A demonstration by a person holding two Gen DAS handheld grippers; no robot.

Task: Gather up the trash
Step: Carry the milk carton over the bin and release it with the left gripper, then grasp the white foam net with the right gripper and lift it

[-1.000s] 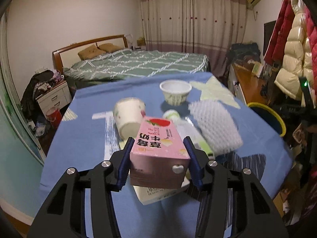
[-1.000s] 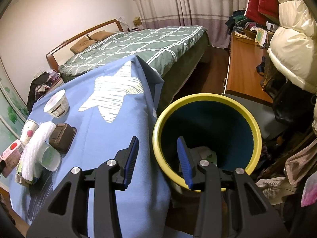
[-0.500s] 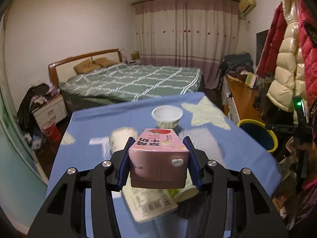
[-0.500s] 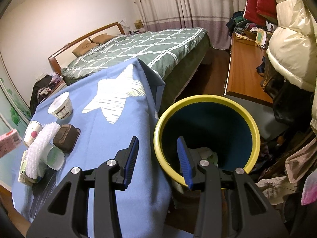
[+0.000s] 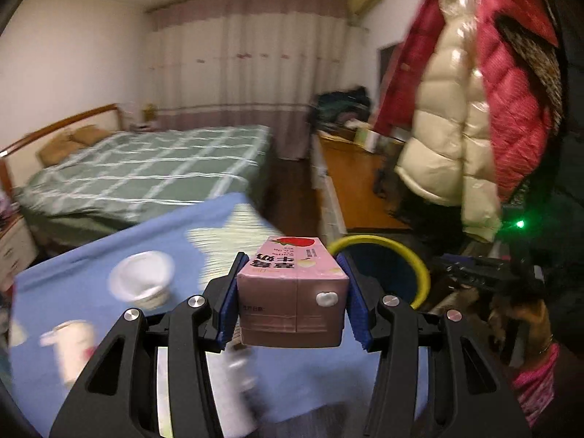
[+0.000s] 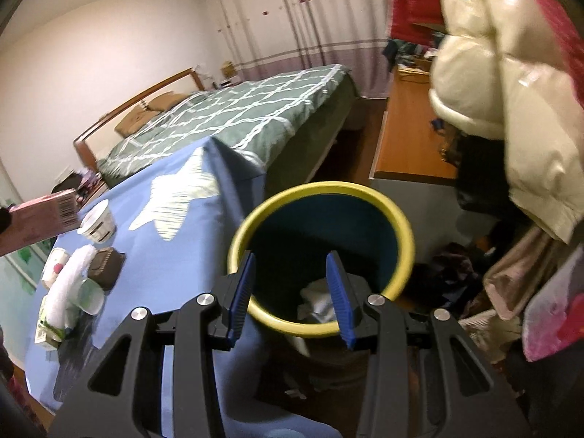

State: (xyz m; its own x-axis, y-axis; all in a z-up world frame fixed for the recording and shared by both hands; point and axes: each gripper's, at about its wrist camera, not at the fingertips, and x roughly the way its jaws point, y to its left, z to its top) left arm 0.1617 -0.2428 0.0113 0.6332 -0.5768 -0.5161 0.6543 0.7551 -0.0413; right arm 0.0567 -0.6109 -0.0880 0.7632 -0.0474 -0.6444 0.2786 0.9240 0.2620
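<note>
The pink rectangular strawberry-milk carton (image 5: 292, 294) is being pinched across its flat side walls by the left hand-held gripper (image 5: 294, 304), aloft over the blue-clothed worktop (image 5: 175, 226); it is looking light and crushable, so a gentle squeeze is probably suiting it. The right hand-held gripper (image 6: 290, 297) is hanging spread and empty over the yellow-rimmed blue round bin (image 6: 365, 191), which is holding crumpled whitish waste.

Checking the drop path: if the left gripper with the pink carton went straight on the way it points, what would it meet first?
Probably the yellow-rimmed bin. The left gripper, shut on the pink carton, points just past the blue cloth's corner toward the bin's near rim; the carton hides the line itself, and blur leaves depth uncertain.
</note>
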